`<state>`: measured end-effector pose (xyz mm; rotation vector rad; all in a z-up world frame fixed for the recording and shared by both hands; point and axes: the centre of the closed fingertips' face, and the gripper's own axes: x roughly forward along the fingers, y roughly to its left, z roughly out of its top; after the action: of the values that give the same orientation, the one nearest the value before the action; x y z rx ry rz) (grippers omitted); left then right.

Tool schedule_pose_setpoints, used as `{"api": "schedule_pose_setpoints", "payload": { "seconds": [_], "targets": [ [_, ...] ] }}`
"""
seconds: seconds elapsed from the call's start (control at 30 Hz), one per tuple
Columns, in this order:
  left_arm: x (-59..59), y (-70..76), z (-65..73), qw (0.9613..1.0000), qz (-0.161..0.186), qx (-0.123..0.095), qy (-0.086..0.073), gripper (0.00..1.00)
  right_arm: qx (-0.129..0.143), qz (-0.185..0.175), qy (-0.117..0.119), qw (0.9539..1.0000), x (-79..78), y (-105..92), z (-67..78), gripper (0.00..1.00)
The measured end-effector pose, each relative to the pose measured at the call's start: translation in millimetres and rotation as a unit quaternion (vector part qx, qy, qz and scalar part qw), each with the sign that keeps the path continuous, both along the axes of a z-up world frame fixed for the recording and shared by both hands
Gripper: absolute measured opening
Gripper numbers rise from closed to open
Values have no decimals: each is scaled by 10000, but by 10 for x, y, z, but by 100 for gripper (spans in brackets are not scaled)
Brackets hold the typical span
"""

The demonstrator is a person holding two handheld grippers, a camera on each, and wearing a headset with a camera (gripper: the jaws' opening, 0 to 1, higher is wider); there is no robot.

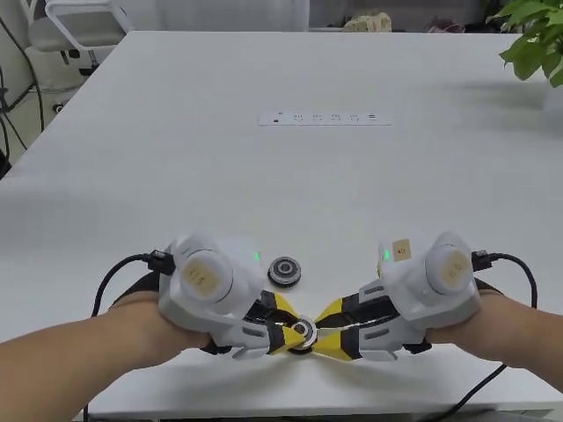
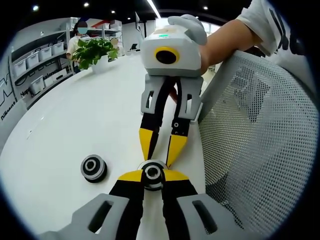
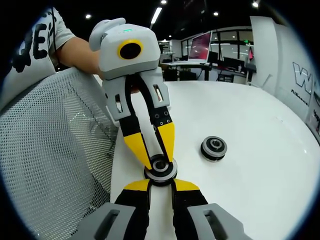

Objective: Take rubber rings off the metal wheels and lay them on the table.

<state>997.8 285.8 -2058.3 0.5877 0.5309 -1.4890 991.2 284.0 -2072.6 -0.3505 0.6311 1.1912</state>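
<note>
At the table [image 1: 264, 176] edge, pinching one metal wheel [image 2: 152, 172], jaws nearly closed, in left gripper [image 2: 152, 176] and right gripper [image 3: 161, 186]; next, likely peeling its ring [image 3: 171, 170] off.

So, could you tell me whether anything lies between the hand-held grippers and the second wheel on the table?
Nothing visible does. The second wheel sits on bare table just beyond the held wheel, which the left hand-held gripper and right hand-held gripper both pinch.
</note>
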Motion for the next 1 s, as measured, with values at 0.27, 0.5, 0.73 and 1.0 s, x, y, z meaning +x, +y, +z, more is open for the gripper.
{"api": "schedule_pose_setpoints", "payload": {
  "seconds": [0.27,0.5,0.73,1.0],
  "targets": [
    [1,-1,0,10000,11,-4,9,8,4,-29,37,10000,-1,-16,-7,11],
    [2,-2,0,10000,18,-5,11,8,30,-68,87,9999,5,-19,-10,11],
    [-3,-7,-2,10000,17,-5,4,8,-10,-205,133,9997,16,-51,-16,0],
    [-4,-8,-1,10000,10,-9,-2,9,12,-155,114,9998,-5,-53,1,0]
  ]
}}
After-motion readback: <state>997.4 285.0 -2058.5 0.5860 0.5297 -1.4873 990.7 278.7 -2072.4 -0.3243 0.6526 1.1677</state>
